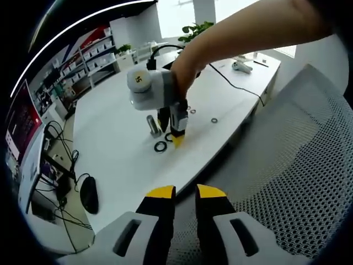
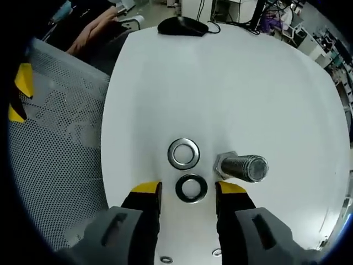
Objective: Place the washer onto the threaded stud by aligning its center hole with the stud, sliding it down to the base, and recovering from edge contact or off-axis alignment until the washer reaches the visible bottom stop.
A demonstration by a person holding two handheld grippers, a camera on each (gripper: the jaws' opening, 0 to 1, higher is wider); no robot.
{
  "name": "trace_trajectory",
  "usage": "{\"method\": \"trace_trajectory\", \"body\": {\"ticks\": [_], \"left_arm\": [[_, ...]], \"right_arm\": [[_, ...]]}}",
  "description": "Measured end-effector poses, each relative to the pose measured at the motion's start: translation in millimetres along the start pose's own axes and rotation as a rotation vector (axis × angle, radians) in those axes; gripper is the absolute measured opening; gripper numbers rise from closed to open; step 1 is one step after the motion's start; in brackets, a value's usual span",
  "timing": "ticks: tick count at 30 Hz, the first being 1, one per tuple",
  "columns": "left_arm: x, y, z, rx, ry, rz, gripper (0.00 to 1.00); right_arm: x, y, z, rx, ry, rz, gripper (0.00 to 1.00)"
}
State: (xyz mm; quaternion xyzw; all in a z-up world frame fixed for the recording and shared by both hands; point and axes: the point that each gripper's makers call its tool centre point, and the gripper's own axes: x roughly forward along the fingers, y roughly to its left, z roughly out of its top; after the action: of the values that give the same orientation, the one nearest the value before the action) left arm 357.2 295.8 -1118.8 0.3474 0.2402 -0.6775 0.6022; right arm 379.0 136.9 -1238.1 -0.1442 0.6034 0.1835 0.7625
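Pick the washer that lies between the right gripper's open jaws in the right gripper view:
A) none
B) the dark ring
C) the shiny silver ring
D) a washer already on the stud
B: the dark washer lies between the right gripper's yellow tips, while the silver washer lies beyond them, beside the threaded stud.

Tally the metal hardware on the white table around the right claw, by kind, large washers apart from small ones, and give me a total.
Large washers: 2, the silver washer and the dark washer
Small washers: 2
Threaded stud: 1
Total: 5
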Motion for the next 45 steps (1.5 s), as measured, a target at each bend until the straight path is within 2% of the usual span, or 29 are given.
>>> {"method": "trace_trajectory", "body": {"ticks": [4,19,28,40,43,45], "left_arm": [[-0.1,0.2,-0.2,-0.002,0.0,0.002,0.12],[0.0,0.4,0.4,-0.001,-0.002,-0.002,0.12],[0.1,-0.5,-0.6,-0.004,0.002,-0.002,0.12],[0.2,0.2,-0.9,-0.005,0.004,-0.003,0.12],[0.3,0.4,-0.9,-0.006,0.003,-0.002,0.12],[0.3,0.5,-0.6,-0.006,0.003,-0.002,0.12]], "right_arm": [[-1.6,-1.9,-7.8,-0.024,0.048,0.003,0.33],[-0.5,-0.5,-6.5,-0.095,0.081,0.016,0.33],[3.5,-3.0,-6.1,-0.136,0.143,0.023,0.33],[4.1,-3.2,-6.2,-0.147,0.139,0.021,0.33],[2.8,-2.1,-6.3,-0.159,0.118,0.018,0.33],[2.8,-2.9,-7.0,-0.129,0.11,0.016,0.34]]}}
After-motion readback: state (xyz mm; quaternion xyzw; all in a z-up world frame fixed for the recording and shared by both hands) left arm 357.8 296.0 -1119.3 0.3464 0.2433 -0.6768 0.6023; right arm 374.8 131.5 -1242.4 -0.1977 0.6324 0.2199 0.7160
